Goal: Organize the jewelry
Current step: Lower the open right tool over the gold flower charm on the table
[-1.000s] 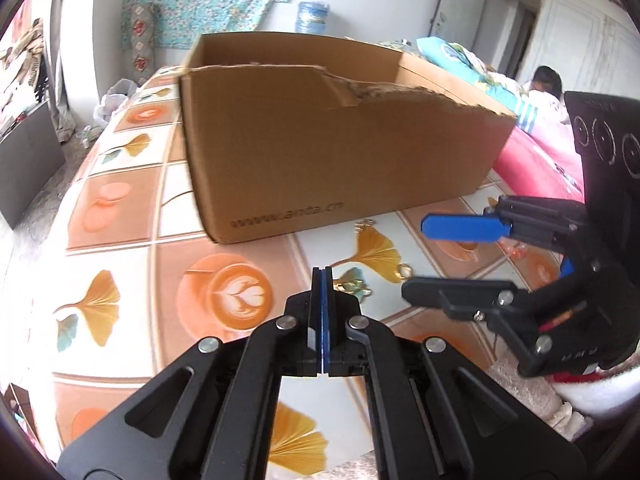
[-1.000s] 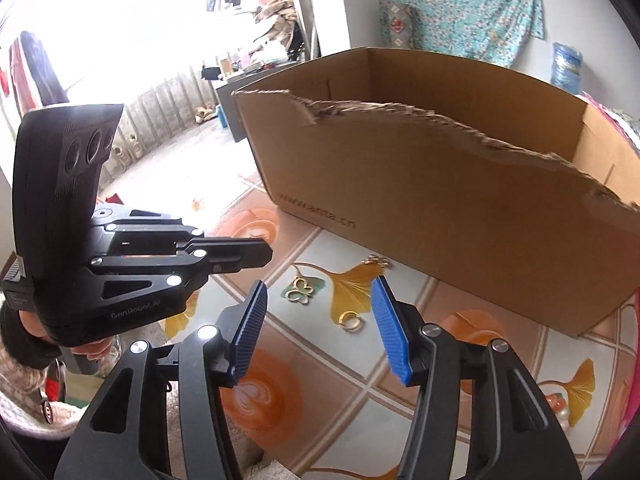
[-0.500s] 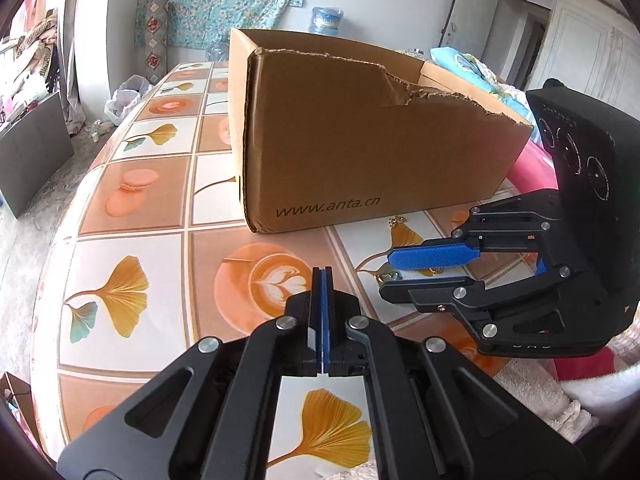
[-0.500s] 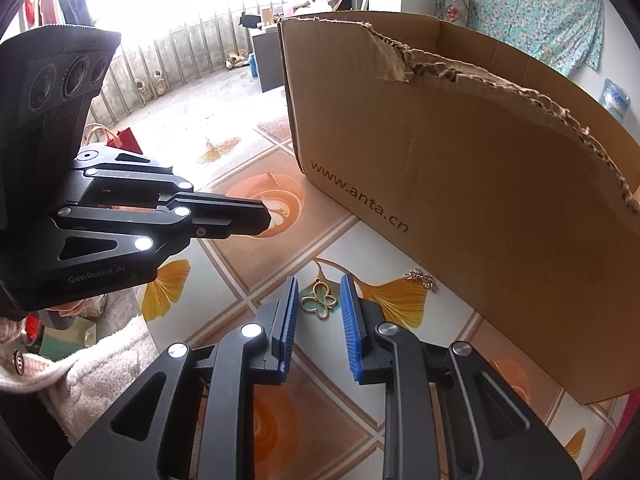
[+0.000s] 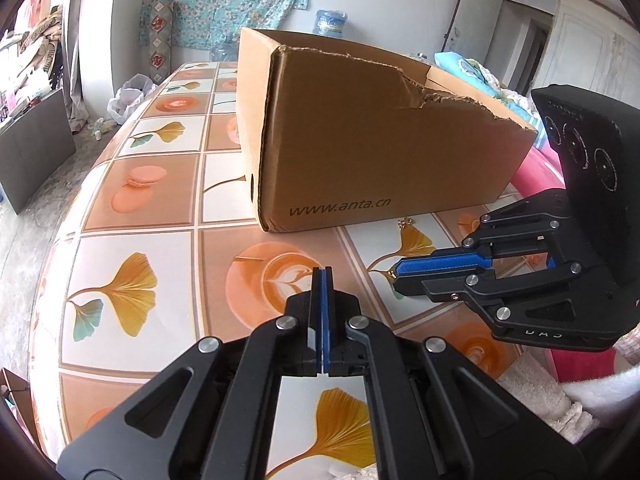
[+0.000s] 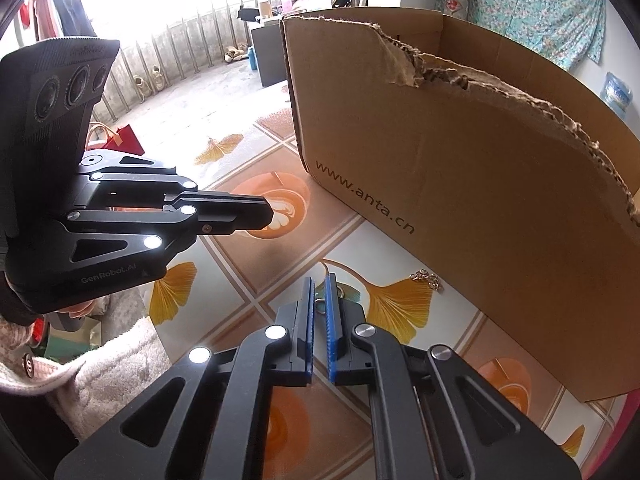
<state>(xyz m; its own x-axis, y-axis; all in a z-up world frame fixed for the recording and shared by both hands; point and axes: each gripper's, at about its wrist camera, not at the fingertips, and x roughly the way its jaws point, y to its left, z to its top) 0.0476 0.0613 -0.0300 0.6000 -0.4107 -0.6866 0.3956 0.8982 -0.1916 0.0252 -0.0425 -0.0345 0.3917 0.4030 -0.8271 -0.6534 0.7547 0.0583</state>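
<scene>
A: Where is the jewelry?

B: A small gold piece lies on the tiled tabletop, just in front of the cardboard box, on the printed ginkgo leaf nearest the box's lettered side. Most of it is hidden; only a loop of gold wire shows.

A: Hidden by what?

B: By the right gripper. Its two blue pads are drawn in on either side of the piece, with only a narrow slit between them, and the gold loop sits in that slit. From the left wrist view a gold tip pokes out at the end of the same gripper.

A: Anything else near the box?

B: A little gold chain lies right at the foot of the box's front wall, a bit to the side of the clamped piece and apart from it.

A: And the left gripper?

B: The left gripper has its pads pressed flat together with nothing between them. It hangs over the latte-art tile, in front of the box's corner, near the right gripper but not touching it.
</scene>
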